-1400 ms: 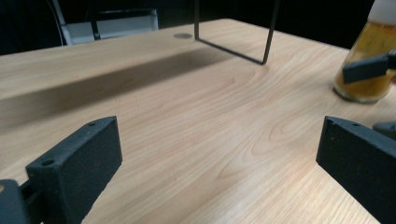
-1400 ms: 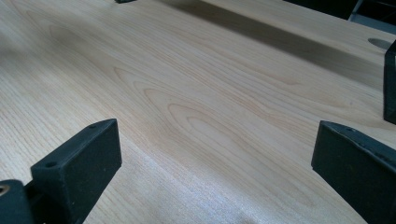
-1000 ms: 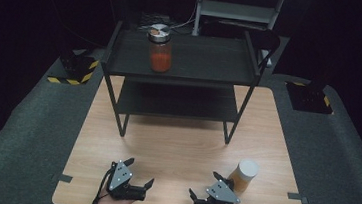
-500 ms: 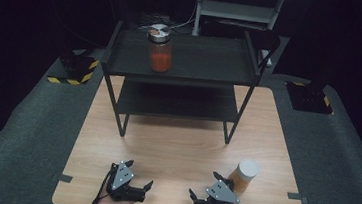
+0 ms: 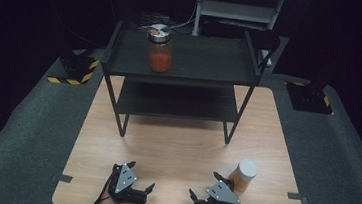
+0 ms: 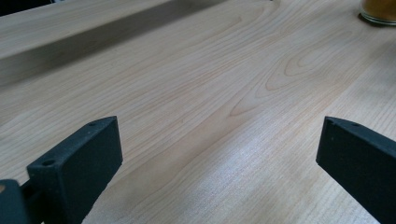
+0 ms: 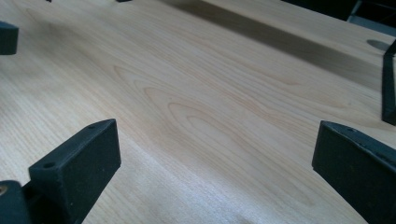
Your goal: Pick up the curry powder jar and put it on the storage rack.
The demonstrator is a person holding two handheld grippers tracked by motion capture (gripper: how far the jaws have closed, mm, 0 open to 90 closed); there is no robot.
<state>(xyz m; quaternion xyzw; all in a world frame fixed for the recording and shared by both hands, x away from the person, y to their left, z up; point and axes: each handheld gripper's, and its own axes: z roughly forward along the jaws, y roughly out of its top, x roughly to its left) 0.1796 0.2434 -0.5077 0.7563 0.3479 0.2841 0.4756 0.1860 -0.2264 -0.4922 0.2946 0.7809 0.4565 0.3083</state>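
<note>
Both grippers rest low at the wooden table's [image 5: 179, 147] near edge, held by a person's hands. My left gripper [image 5: 141, 175] is open, its jaws spread wide over bare wood [image 6: 219, 128]. My right gripper [image 5: 204, 184] is open as well, with nothing between its jaws [image 7: 217, 128]. An amber jar with a white lid [image 5: 245, 174] stands just right of the right gripper; its base shows in the left gripper view [image 6: 379, 11]. A jar of red contents with a silver lid [image 5: 159, 50] stands on the top tier of the black shelf rack [image 5: 196, 76].
The black two-tier rack takes up the far half of the table; its lower tier [image 5: 178, 104] is bare. One rack leg [image 7: 388, 84] shows at the right of the right gripper view. Grey padding [image 5: 40, 133] surrounds the table.
</note>
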